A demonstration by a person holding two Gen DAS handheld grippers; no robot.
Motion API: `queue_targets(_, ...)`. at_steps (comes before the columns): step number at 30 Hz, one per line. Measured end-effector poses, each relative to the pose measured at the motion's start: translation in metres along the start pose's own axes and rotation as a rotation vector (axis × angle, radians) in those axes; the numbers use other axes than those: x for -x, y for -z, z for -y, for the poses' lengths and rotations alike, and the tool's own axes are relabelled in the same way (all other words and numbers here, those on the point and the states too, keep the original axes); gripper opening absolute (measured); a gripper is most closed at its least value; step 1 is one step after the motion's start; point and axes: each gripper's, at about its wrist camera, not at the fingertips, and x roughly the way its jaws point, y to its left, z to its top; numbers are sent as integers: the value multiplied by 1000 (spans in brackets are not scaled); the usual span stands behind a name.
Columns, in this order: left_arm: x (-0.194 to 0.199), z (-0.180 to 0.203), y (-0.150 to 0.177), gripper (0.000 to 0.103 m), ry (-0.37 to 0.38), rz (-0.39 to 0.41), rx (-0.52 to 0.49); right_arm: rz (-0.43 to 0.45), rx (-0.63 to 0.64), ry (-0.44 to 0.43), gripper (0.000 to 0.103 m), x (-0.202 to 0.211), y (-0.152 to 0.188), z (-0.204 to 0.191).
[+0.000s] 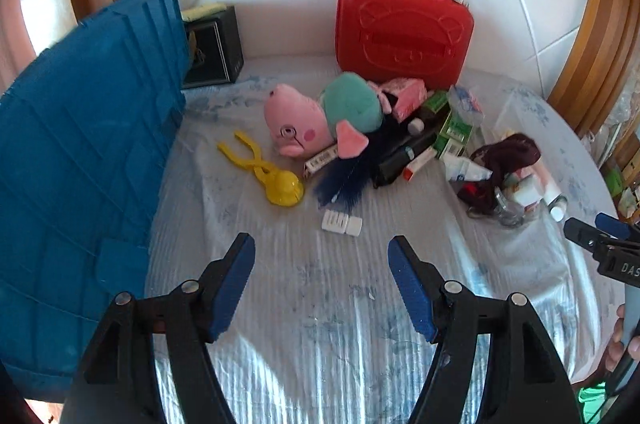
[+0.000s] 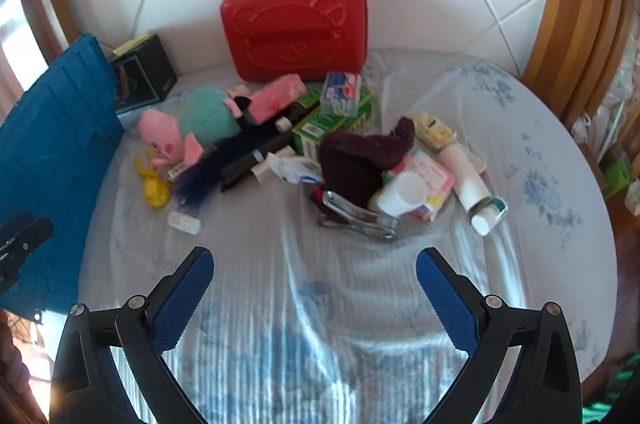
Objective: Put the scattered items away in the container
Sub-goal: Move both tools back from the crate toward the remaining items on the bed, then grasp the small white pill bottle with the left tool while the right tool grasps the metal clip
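Bare counter [image 1: 320, 324] was left open between the pile and both hand-held grippers. The way at nine o'clock was blocked by the blue crate [image 1: 80, 163]. At twelve o'clock, passage was barred by the red case [image 1: 404, 31] against the wall, with the clutter heap [image 2: 320, 143] spread before it.

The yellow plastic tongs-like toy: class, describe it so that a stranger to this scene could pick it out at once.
Start at the big blue ribbed plastic crate on the left of the cloth-covered table. Just to its right, beside the pink plush pig, lies the yellow plastic tongs-like toy. It is the only yellow thing there, with two crossed handles and a round scoop.
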Motion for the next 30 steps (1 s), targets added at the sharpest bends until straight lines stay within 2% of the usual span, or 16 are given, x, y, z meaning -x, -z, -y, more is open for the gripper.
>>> queue_targets(2, -35, 1, 3, 68, -1, -54, 7, -49, -28, 3, 103, -24, 6, 16)
queue_targets(7, -106, 4, -3, 68, 4, -109, -5, -120, -71, 29, 103, -65, 17, 45)
queue_targets(15, -179, 24, -14, 68, 7, -190, -60, -185, -102, 76, 103, -107, 19, 70)
queue_targets(19, -198, 24, -4, 70, -1, -247, -57, -174, -94, 72, 103, -121, 8, 71)
queue_targets(25, -196, 22, -4, 70, 25, -210, -41, -161, -56, 71, 103, -144, -4, 70)
queue_targets(27, -191, 25, -1, 63, 34, -188, -48, -159, -48, 66, 103, -151, -5, 70)
queue_targets(28, -189, 26, 0, 53, 36, -180, -50, -157, -45, 59, 103, -154, -5, 70)
queue_targets(30, -184, 30, 2, 52, 31, -178, -53, -162, -40, 46, 103, -162, -4, 69)
